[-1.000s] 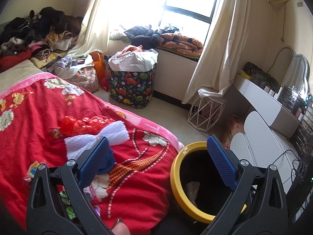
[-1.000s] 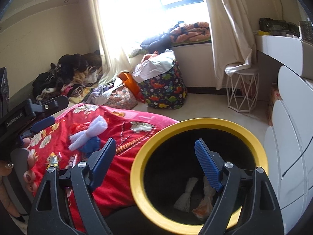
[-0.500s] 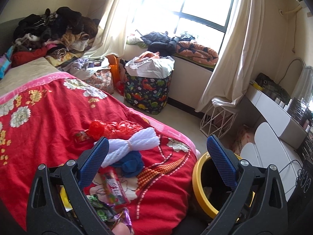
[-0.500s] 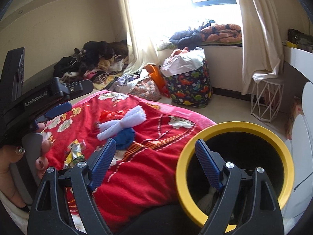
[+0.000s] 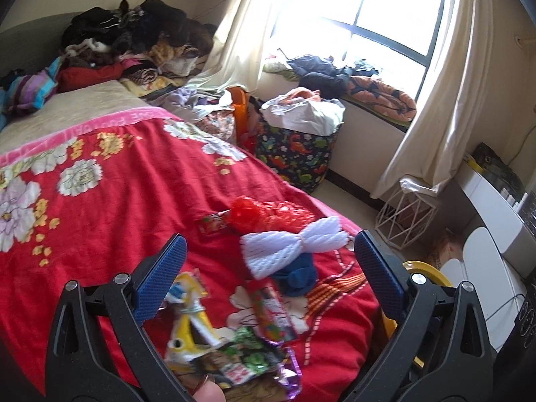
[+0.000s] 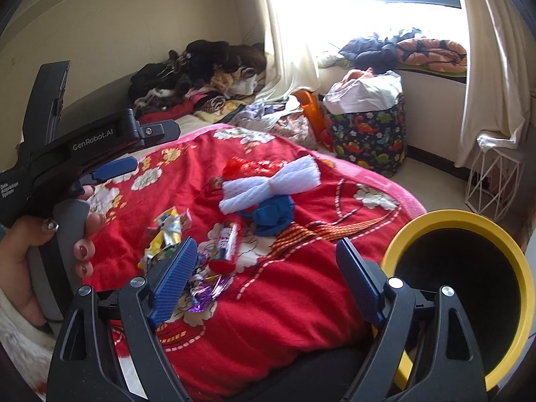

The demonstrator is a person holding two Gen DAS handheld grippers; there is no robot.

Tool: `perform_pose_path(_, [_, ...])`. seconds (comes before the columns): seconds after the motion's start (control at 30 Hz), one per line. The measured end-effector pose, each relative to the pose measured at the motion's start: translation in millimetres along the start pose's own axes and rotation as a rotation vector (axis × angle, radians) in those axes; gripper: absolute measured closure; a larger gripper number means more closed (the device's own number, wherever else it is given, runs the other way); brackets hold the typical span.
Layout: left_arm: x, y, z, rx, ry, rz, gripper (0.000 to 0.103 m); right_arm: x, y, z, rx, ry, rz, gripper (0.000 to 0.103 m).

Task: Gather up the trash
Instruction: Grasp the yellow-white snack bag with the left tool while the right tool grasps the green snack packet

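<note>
Left wrist view: the left claw (image 5: 266,273) hangs released, jaws spread wide and grasping nothing, over the near corner of the red floral bedspread (image 5: 110,207), where the trash lies gathered. Framed between the jaws are a crumpled yellow-and-white wrapper (image 5: 187,315), a green printed foil snack packet (image 5: 246,361) at the bed edge, a long red sweet wrapper (image 5: 271,311), a crumpled blue cloth-like wad (image 5: 298,273), a white foam net sleeve pinched like a bow (image 5: 291,246) resting partly on the wad, a red mesh net (image 5: 268,214) beyond it and a small red sachet (image 5: 211,226) beside that. The wide spread probably suits a downward approach to one of the flat wrappers. Only a sliver of the yellow-rimmed black waste bin (image 5: 423,268) shows past the right-hand jaw, just off the corner of the bed. Right wrist view: the right claw (image 6: 264,276) is likewise released and empty, held low at the bed edge with the bin (image 6: 445,217) close on its right, so that collected pieces need only a short carry. The left hand (image 6: 37,254) grips its tool at the far left. The white foam sleeve (image 6: 268,186), the blue wad (image 6: 273,214), the red sweet wrapper (image 6: 227,244), a shiny purple foil scrap (image 6: 204,289) near the left-hand jaw and the yellow wrapper (image 6: 164,234) all remain on the bedspread, none yet in the bin.
</note>
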State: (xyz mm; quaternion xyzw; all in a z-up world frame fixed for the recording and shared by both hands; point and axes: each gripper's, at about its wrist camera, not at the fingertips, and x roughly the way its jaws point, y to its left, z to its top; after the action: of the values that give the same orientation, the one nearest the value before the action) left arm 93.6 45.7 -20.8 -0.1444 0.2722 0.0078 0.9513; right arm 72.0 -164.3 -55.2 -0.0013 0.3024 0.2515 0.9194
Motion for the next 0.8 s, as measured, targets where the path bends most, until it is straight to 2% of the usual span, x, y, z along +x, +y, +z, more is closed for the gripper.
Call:
perform_pose_path(0.27, [-2.4,45.1,-8.7,-0.053,0.038,0.080,0.011,21.1,24.5,-6.4,-0.060,0.068,0.073,0.021])
perform_pose_path(0.33, [-1.3,51.6,-11.7,-0.054,0.056,0.093,0.012,26.9,29.4,-7.9,-0.057,0.084,0.102,0.024])
perform_pose_path(0.37, [-0.4,55.0,-13.7,-0.054,0.068,0.099,0.013,29.7,32.0,-7.9,-0.060,0.094,0.110,0.028])
perform_pose_path(0.63, [6.5,84.0,-38.2,-0.094,0.180,0.115,0.043,58.2,52.0,-9.0,-0.093,0.170,0.168,0.051])
perform_pose_path(0.8, [10.2,95.8,-53.6,-0.132,0.242,0.098,0.053,77.1,53.6,-11.7,-0.049,0.221,0.192,0.062])
